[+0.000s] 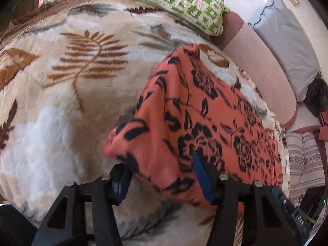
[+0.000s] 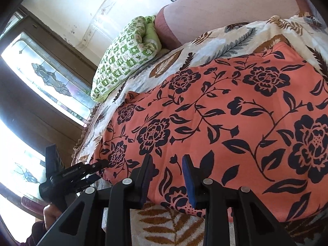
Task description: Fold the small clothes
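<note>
orange floral garment (image 2: 225, 110) lies spread on the leaf-print blanket (image 1: 61, 82), green pillow (image 2: 123, 57) at its 11 o'clock; left gripper (image 1: 162, 176), fingers apart, straddles its corner, right gripper (image 2: 167, 176) parted astride the near hem, apparently poised to fold.

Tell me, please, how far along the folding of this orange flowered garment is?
Early. The orange garment lies spread on the blanket. The left gripper has its near corner between its fingers; the right gripper straddles the near edge. No finished fold shows; folding remains.
</note>
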